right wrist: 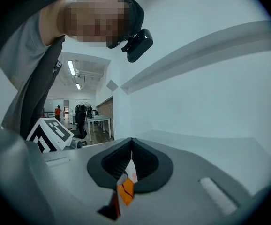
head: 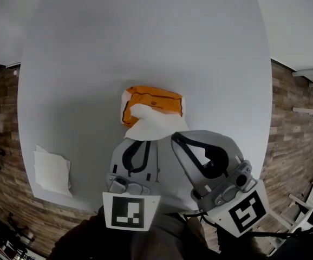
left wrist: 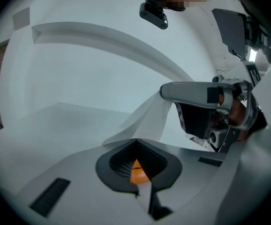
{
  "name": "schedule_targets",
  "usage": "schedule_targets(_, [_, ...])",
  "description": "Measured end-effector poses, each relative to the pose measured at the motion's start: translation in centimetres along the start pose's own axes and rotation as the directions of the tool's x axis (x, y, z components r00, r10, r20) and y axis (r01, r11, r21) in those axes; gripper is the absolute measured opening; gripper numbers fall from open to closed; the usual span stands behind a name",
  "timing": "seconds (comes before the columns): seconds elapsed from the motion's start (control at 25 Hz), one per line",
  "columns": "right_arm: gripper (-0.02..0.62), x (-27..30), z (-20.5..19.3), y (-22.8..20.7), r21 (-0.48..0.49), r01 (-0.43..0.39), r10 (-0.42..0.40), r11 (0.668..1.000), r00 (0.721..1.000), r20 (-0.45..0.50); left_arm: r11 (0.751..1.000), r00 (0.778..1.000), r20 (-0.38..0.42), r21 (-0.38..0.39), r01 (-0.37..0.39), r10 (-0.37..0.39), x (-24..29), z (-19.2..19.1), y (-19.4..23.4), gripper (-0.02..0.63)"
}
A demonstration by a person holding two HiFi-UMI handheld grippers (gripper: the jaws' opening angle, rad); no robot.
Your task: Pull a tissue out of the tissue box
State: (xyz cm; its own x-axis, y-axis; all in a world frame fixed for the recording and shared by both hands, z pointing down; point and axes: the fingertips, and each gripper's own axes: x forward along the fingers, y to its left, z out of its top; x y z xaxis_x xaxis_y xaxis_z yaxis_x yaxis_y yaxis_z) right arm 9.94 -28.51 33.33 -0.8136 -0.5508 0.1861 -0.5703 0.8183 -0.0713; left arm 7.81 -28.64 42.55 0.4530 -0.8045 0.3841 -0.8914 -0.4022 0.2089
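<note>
Your right claw point(head: 176, 137) is closed on the near edge of the white paper tissue point(head: 155, 124). The tissue fans up from the slot of the orange soft-plastic tissue pack point(head: 154, 99), which sits mid-way across the white bench point(head: 145, 37), a little toward its near edge. Your left claw point(head: 140, 141) has its tips together too, right at the tissue's edge; whether it pinches paper I can't judge. I'd call the pull about half done, since the tissue's far end is not yet out of the slot. A loose flat white sheet point(head: 52, 169) lies by the near-left corner.
</note>
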Motion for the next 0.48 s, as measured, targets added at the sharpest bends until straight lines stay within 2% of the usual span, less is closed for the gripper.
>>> schedule_targets(0.24, [0.003, -1.3, 2.8, 3.6, -0.036, -0.031, 0.032, 0.999, 0.998, 0.044, 1.000, 0.999, 0.047, -0.013, -0.004, 0.005, -2.8, 1.3, -0.8, 0.000])
schedule_targets(0.48, [0.003, -3.4, 4.6, 9.1, -0.074, -0.056, 0.062, 0.996, 0.995, 0.076, 0.998, 0.994, 0.094, -0.048, -0.051, 0.055, -9.7, 1.6, -1.8, 0.000])
